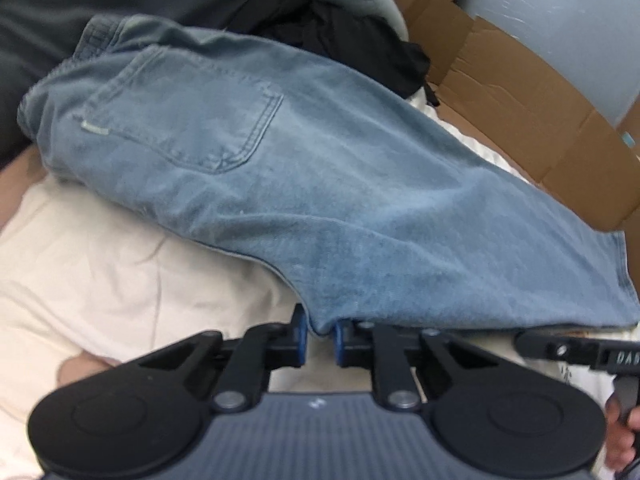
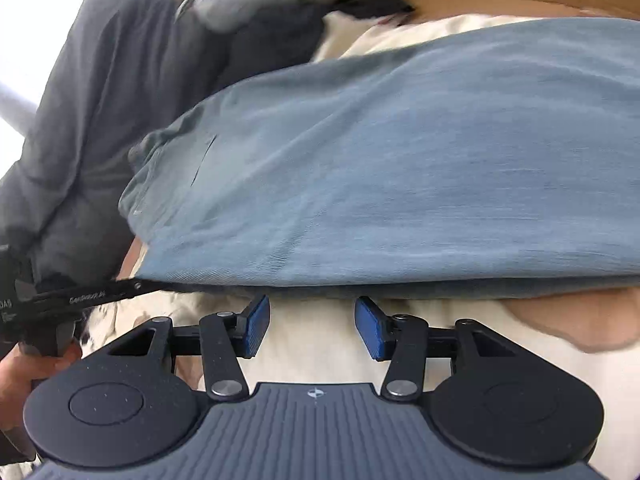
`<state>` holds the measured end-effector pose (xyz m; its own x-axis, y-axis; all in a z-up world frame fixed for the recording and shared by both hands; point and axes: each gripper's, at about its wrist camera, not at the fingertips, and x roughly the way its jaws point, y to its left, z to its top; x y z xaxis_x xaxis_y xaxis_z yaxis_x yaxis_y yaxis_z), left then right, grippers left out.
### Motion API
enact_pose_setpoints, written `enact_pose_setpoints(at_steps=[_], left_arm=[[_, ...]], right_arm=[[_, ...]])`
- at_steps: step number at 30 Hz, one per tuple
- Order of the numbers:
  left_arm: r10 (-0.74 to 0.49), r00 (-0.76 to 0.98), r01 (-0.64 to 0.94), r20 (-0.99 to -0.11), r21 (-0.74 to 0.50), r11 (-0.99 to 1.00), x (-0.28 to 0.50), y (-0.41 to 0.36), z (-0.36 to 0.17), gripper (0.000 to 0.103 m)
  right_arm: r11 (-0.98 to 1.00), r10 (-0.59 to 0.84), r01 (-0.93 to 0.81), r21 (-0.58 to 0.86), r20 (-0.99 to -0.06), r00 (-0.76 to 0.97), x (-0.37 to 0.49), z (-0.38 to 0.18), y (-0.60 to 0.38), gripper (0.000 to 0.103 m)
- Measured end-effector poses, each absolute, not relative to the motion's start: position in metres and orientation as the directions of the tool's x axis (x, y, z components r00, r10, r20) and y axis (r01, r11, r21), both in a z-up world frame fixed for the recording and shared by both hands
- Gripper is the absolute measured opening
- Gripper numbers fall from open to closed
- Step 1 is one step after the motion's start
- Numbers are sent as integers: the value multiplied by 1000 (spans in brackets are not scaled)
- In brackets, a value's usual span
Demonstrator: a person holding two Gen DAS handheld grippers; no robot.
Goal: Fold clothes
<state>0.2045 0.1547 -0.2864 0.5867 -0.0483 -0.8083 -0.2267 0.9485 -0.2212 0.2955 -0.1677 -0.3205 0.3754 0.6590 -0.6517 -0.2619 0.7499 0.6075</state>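
Denim jeans [image 1: 304, 168] pinched by left gripper [image 1: 319, 334] may slip; right gripper [image 2: 311, 326] gapes empty near the hem.

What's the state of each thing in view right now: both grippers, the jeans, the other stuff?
left gripper: shut, fingers pinching the jeans' near edge.
right gripper: open, nothing between the fingers, just short of the jeans' edge.
jeans: lying on the cream sheet, back pocket up, near edge pinched.
cream sheet: spread out, wrinkled.
cardboard box: flaps open.
dark clothes: unfolded heap.
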Motion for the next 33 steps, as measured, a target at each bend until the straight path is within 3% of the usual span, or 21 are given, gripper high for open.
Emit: enact_pose_setpoints(at_steps=[11,18,27,29,31,33], left_arm=[[-33,604,-187,-796,-182,965,207,155,-260,13],[-32,532,-195,-846,-159,968,205,152,-288,14],[4,474,-239,-880,-124,963,173,148,-284,15],[8,485,-261,-875,-136,956,170,148,-276,23],[20,487,-277,-873,-133,952,171,144,-270,48],[33,484,-284,-874,-122,951,176,137,-265,52]], right_arm=[[774,564,-62,630,-643,518,281,-319,-243,54],[791,498,41,611,-681,537,253,-311,-287,54],[748,437,111,654,-612,659,201,-290,-332,56],[758,412,122,641,-615,672,189,-284,-341,56],[749,387,155,644,-616,687,176,-279,-352,56],[723,368,207,659,-621,692,165,-273,-365,56]])
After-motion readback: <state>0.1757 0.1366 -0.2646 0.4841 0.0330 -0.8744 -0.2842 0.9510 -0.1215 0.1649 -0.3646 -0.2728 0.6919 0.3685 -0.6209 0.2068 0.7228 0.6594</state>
